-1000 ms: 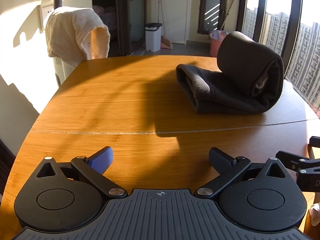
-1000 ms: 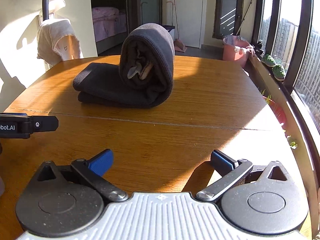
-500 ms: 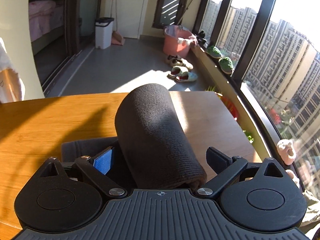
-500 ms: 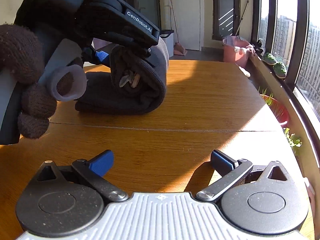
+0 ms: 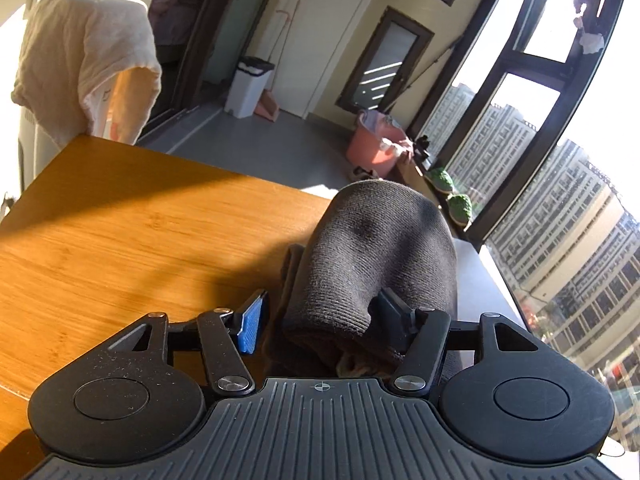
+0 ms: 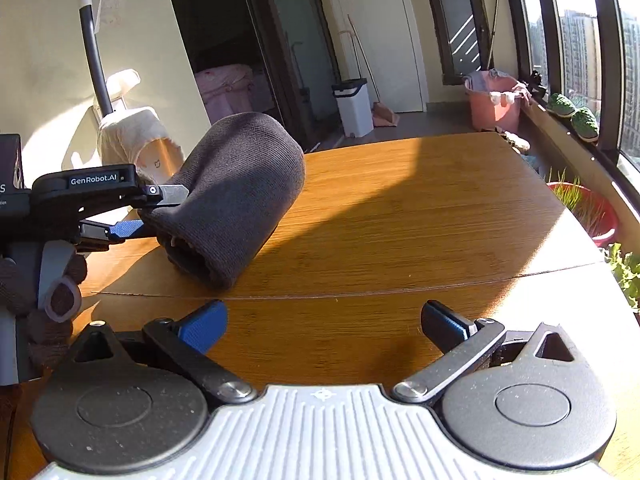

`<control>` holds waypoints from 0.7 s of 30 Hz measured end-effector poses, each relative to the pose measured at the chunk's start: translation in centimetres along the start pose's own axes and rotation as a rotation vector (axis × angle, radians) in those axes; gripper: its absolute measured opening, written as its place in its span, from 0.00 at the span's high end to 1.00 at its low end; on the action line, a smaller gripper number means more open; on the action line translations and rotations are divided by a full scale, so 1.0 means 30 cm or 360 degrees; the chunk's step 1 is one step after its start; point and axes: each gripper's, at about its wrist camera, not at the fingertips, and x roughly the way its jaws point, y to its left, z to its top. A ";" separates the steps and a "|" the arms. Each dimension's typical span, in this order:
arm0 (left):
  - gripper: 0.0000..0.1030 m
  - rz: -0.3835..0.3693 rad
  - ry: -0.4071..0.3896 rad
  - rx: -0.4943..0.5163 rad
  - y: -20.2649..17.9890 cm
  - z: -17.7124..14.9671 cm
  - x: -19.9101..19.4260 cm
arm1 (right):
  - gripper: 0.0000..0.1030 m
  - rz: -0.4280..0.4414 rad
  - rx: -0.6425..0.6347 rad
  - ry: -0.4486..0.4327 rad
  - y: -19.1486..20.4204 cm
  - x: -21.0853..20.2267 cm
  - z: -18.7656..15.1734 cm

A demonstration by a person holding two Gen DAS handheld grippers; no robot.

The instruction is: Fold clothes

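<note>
A dark grey knit garment [image 5: 380, 256], folded into a thick roll, lies on the wooden table [image 5: 120, 240]. My left gripper [image 5: 320, 312] has its jaws around the near end of the roll and is closed on it. In the right wrist view the same roll [image 6: 240, 184] lies at the left with my left gripper [image 6: 160, 212] clamped on its end, held by a gloved hand. My right gripper [image 6: 324, 324] is open and empty above the table's near part, apart from the roll.
A cream cloth [image 5: 84, 60] hangs over a chair at the table's far left. A white bin [image 6: 354, 106] and a pink bucket [image 6: 494, 100] stand on the floor beyond. Windows and plants [image 6: 572, 110] line the right side.
My left gripper has closed on the end of the roll and the roll has turned and shifted on the table. The flat part under it is hidden. My right gripper has stayed open.
</note>
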 end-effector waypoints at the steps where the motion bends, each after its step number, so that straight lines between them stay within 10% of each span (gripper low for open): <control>1: 0.27 0.0000 0.0001 -0.0025 0.024 -0.007 0.002 | 0.00 0.0035 0.0043 -0.0050 0.010 0.000 0.015; 9: 0.26 -0.0065 0.0074 -0.0094 0.053 -0.023 0.019 | 0.00 0.0029 0.0038 -0.0205 0.125 0.150 0.286; 14: 0.26 -0.0008 0.0064 0.0024 0.015 -0.057 -0.009 | 0.00 -0.0322 -0.0354 0.0259 0.192 0.478 0.376; 21: 0.26 -0.0025 0.0018 -0.0068 0.023 -0.095 0.007 | 0.00 -0.0338 -0.0525 0.0101 0.204 0.526 0.389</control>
